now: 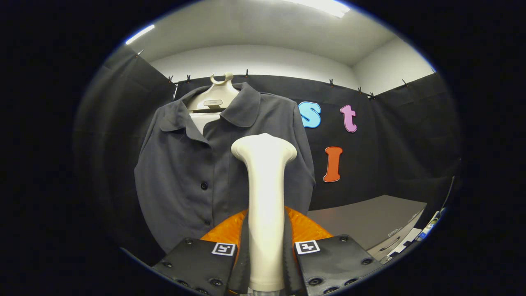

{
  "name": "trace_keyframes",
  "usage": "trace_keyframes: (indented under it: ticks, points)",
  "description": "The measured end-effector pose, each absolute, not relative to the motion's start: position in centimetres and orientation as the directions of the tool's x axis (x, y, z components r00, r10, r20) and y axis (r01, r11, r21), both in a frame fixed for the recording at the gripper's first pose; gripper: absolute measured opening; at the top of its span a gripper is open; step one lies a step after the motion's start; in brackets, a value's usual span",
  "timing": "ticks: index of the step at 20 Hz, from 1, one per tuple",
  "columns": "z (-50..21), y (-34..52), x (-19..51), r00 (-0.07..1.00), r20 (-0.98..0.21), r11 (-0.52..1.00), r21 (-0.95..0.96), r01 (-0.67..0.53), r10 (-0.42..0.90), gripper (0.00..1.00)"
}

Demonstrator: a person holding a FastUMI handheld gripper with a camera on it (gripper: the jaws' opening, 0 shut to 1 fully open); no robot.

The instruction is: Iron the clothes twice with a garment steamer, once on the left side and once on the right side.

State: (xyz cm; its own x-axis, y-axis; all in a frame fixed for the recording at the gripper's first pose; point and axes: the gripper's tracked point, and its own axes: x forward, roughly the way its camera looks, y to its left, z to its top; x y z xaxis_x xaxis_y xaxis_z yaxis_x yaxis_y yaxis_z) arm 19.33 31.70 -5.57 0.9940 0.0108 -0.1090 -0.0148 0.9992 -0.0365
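While the gripper (266,246) holds the garment steamer (265,197) upright, its two fingers press on either side of the pale handle, so the jaws are closed on the tool. The steamer's flared head rises ahead of the fingers and stands in front of the dark grey shirt (185,172); whether the head touches the cloth cannot be told from this view. The shirt hangs buttoned on a pale hanger (213,98) against the black booth wall, collar spread, with the row of buttons running just to the left of the steamer head. A grey tabletop (370,218) lies beyond the right finger, well apart from the garment.

Judged from this pose, a pass over one side of the shirt front is in hand or about to begin. Risks from here:

- Slip in the grasp — the handle is smooth and tapered, and a tilt could let it twist between the fingers.
- Snagging — dragging the head across the placket could catch a button.
- Swinging garment — pressing too firmly would push the shirt back on its hanger, so the cloth escapes the head.
- Uneven coverage — drifting toward the centre would leave one side unsteamed.
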Motion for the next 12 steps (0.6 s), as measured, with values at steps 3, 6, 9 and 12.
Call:
trace_keyframes:
  ticks: [3,6,9,12]
  points:
    - [-6.7,31.1,18.4,0.993,-0.117,0.999,-0.047,0.000,-0.005,0.39]
    - [-8.4,31.0,17.1,0.990,-0.140,0.999,-0.049,-0.005,-0.002,0.39]
    - [-10.4,30.2,15.4,0.988,-0.156,0.998,-0.068,0.009,-0.019,0.39]
    - [-13.2,30.4,14.0,0.979,-0.203,0.999,-0.052,-0.001,-0.009,0.39]
